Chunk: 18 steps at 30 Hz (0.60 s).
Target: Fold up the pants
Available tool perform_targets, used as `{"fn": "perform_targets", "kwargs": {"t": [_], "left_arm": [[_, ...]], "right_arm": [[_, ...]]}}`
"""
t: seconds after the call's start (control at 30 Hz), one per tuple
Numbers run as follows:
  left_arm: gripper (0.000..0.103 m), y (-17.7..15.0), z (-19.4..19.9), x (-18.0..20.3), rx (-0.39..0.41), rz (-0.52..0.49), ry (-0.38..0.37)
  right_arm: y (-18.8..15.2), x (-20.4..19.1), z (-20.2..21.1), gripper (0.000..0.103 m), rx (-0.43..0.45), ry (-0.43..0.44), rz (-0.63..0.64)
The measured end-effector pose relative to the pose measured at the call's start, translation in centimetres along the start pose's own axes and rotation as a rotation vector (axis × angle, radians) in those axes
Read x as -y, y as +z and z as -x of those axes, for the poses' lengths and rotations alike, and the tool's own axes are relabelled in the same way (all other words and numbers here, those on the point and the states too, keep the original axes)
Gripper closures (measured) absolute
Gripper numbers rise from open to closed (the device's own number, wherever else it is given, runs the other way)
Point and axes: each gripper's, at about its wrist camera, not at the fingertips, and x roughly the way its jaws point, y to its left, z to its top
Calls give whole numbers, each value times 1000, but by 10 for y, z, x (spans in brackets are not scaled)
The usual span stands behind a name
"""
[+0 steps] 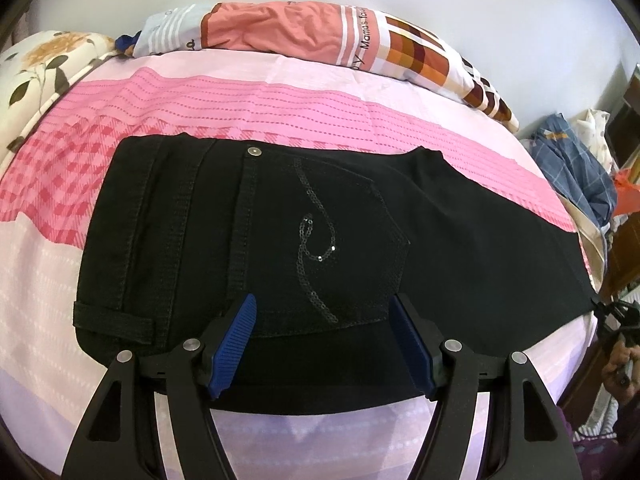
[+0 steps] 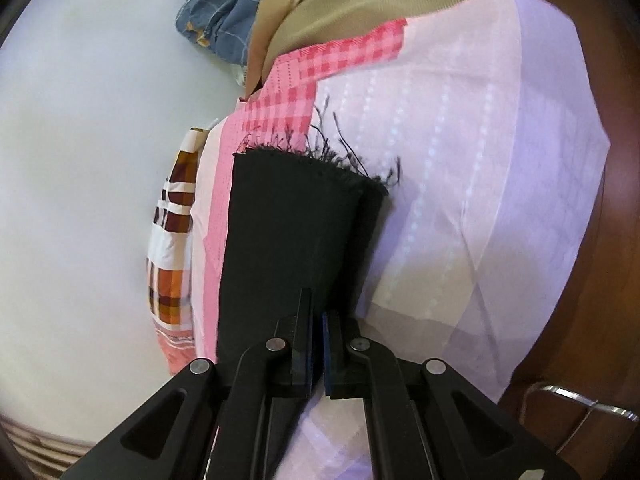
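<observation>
Pants: black denim, lying flat across the pink bedsheet, legs already doubled together, sequinned back pocket facing up. We are holding our left gripper spread wide over the waist end, gripping nothing. We are clamping our right gripper on the leg near the frayed hem. Risk, as we are judging it: lifting the hem while the waist is lying unpinned could drag the whole garment or split the layers. Legible writing: we are reading "Mamas" on the pillow; no brand showing on the pants.
</observation>
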Motion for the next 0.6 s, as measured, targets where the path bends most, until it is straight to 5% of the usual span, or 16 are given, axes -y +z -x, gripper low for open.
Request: {"fn": "perform_targets", "kwargs": {"t": [0.2, 0.4, 0.6], "left_arm": [[33, 1, 0, 1, -6, -2, 6], [33, 0, 3, 1, 0, 3, 9], [33, 1, 24, -14, 70, 62, 27]], "right_arm": [[11, 20, 18, 99, 68, 23, -78], [26, 29, 62, 93, 232, -7, -143], [-13, -92, 29, 86, 45, 108, 299]]}}
